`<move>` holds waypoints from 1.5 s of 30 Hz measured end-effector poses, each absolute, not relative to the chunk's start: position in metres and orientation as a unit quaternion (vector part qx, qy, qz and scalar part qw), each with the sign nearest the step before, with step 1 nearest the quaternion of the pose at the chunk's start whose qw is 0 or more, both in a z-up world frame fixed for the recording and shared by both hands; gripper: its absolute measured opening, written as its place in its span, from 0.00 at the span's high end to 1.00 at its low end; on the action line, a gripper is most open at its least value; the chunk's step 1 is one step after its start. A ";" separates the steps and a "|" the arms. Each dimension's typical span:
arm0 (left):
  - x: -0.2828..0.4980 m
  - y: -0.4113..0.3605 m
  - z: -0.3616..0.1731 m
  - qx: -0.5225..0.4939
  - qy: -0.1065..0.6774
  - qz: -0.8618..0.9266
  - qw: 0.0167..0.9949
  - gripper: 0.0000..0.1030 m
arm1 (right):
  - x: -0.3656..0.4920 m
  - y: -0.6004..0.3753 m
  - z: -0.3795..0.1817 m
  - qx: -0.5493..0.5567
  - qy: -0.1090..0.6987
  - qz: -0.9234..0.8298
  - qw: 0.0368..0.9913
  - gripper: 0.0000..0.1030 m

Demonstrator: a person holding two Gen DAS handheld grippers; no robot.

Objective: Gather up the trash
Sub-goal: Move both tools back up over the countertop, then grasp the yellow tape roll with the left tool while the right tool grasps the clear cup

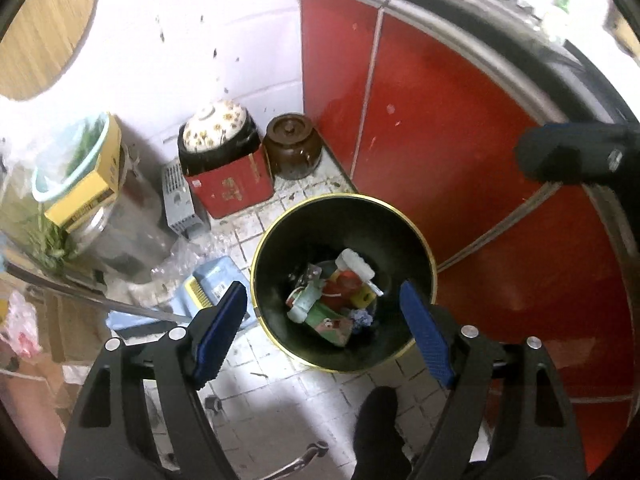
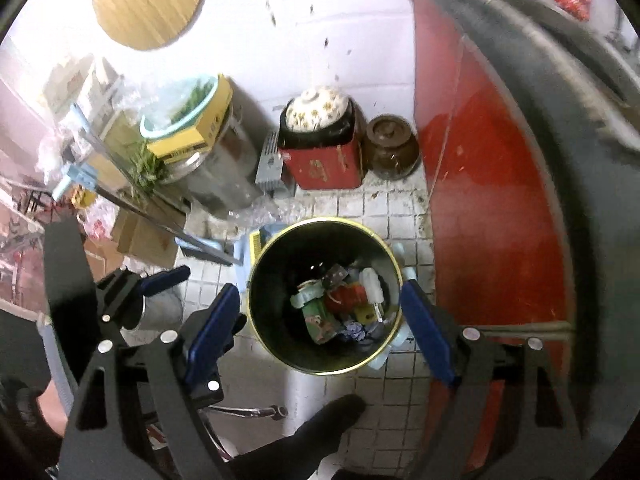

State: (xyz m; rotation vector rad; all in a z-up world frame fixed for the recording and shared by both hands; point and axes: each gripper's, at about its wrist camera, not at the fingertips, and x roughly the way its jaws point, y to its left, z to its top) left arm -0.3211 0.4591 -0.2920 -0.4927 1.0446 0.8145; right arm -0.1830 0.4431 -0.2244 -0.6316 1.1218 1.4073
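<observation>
bin (image 1: 280,344): sat on the tiled floor (image 1: 288,384) by the red cabinet (image 1: 460,140)
trash (image 1: 340,300): we saw it piled inside the bin
left gripper (image 1: 324,334): jaws apart, empty
right gripper (image 2: 320,330): jaws apart too, nothing held

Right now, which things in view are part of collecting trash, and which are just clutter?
Job:
- black bin
- trash inside
- left claw, open, empty
- right claw, open, empty

Clutter:
- brown lidded jar
- red box
- yellow carton
- red cabinet
</observation>
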 end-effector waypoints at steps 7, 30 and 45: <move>-0.287 0.408 -0.222 -0.181 0.490 0.341 0.782 0.25 | -0.148 0.358 -0.137 -0.226 0.460 0.578 0.635 0.22; -0.047 0.075 -0.118 0.013 0.465 -0.048 0.884 0.21 | -0.014 -0.097 -0.036 -0.041 0.447 0.220 0.866 0.22; -0.030 0.012 -0.131 0.043 0.485 -0.075 0.870 0.21 | -0.007 -0.172 -0.069 -0.020 0.478 0.185 0.858 0.22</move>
